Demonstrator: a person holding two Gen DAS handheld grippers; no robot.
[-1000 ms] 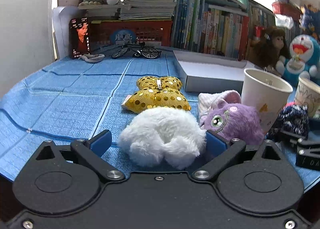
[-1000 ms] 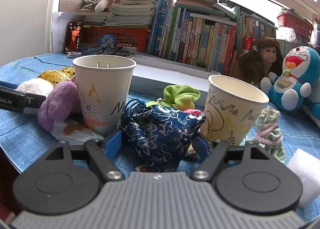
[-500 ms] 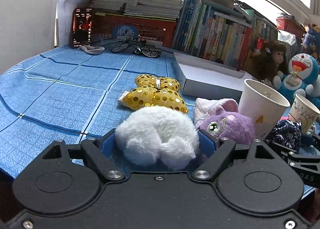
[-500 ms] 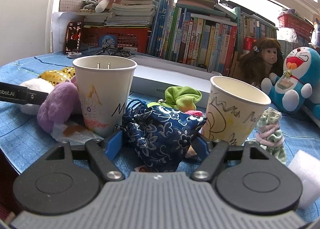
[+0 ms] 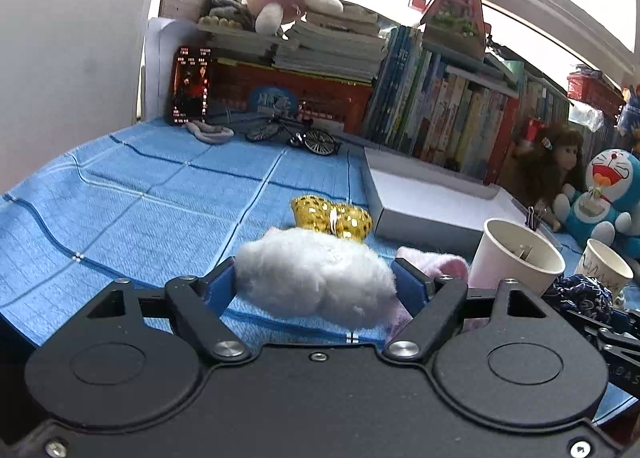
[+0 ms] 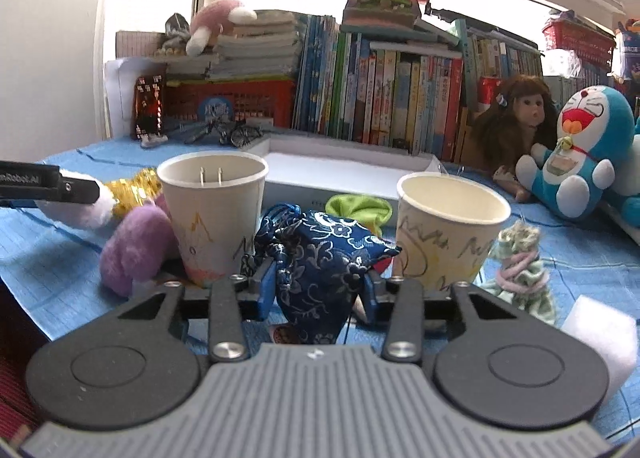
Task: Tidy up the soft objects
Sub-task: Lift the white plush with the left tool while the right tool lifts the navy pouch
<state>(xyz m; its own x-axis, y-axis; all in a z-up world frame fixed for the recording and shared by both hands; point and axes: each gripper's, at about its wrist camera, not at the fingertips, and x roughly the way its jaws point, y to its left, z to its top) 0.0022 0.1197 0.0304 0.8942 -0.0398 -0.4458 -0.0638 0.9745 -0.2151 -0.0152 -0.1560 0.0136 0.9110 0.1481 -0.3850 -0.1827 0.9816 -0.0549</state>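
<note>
At the left, a white fluffy plush is being squeezed between the blue pads of the left gripper, whose jaws are closing on it; the plush is being held with its long axis across the jaws, and appears to be lifted just clear of the blue table. Just beyond it, a gold sequin bow is lying on the cloth, and a pink-and-purple plush is resting just right of the gripper. Further right, a navy floral drawstring pouch is being pinched by the right gripper, its jaws closing on the fabric; the pouch is standing roughly upright between two paper cups.

The white shallow box is lying ahead of both grippers, and is probably nearer the left one. It is appearing empty. The left paper cup is showing only two small metal prongs on its inner wall; the right paper cup is appearing empty. A green scrunchie is lying behind the pouch, and a knitted bundle bound with a pink band is standing right of the right cup.
</note>
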